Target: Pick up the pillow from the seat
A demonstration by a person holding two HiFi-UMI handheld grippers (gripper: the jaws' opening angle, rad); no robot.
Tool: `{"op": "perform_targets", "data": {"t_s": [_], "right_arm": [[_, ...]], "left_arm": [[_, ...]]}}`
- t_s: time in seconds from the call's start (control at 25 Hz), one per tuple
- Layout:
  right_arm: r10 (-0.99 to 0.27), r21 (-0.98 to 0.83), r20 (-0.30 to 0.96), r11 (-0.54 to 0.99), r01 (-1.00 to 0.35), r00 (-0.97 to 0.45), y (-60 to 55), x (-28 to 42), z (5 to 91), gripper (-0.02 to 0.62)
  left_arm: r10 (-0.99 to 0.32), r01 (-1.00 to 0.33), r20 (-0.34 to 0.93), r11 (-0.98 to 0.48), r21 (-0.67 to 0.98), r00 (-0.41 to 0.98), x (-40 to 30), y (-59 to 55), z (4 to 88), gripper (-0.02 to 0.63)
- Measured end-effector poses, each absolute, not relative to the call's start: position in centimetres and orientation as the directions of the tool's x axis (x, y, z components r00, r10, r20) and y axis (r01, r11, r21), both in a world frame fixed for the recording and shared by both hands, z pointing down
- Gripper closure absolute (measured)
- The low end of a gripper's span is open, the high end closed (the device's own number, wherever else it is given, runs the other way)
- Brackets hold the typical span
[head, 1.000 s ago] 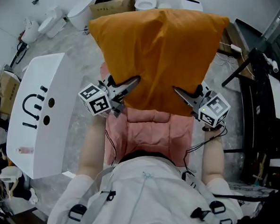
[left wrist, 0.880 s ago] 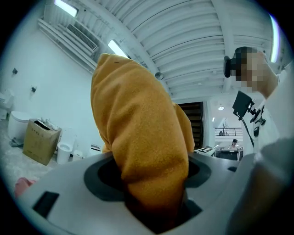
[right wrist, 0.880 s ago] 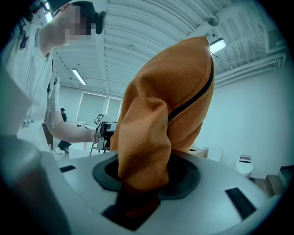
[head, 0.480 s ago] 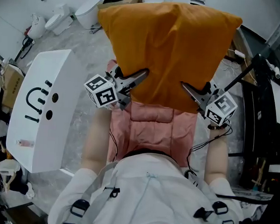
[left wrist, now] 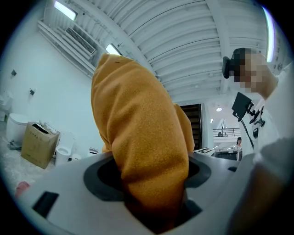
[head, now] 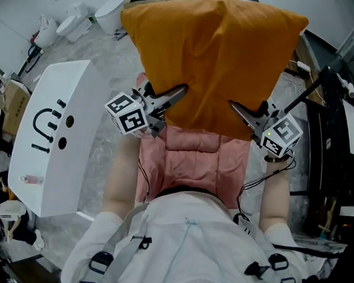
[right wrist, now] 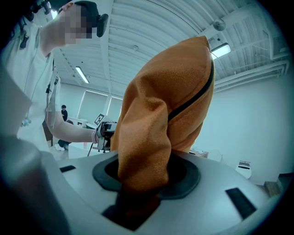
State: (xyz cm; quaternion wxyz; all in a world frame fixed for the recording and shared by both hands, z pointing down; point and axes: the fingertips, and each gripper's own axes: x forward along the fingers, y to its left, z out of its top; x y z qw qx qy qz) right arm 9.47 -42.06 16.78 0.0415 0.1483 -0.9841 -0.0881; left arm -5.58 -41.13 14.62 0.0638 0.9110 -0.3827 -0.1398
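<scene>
Head view. Entry for your two tongs and their load.

- Pillow [head: 212, 62]: orange and large. It sits in front of you and above the pink seat [head: 190, 162]. By the look of it, it is already lifted off the seat. Its near edge runs from 9 o'clock to 3 o'clock between your hands, and its bulk extends from that edge toward 12 o'clock.
- Left tongs [head: 175, 95]: at 9 o'clock on the near edge, pointing in toward 2 o'clock. The left gripper view shows the jaws part closed, with a thick fold of pillow [left wrist: 142, 151] pinched between them.
- Right tongs [head: 237, 109]: at 3 o'clock on the same edge, pointing in toward 10 o'clock. The right gripper view shows the jaws part closed on a gathered fold of pillow [right wrist: 147, 151], with a dark seam line running up the fabric.
- Governing relation: both grips are on the near edge only. All the rest of the pillow lies beyond your tongs at 12 o'clock, and neither hand is nearer to it than the other. Judgement: raise both hands evenly so the pillow stays level between them.
- Surroundings: a white cabinet [head: 52, 130] stands at 9 o'clock, well apart from the pillow.
</scene>
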Motion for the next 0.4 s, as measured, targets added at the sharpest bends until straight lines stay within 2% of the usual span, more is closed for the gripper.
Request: {"op": "perform_targets", "data": {"t_s": [0.4], "right_arm": [[-0.293,0.179,0.048,0.943,-0.28,-0.955,-42.12,9.2,16.46,0.417]], "left_arm": [[-0.723,-0.689,-0.189,-0.691,0.218,0.665,-5.67,-41.17,14.14,0.285]]}}
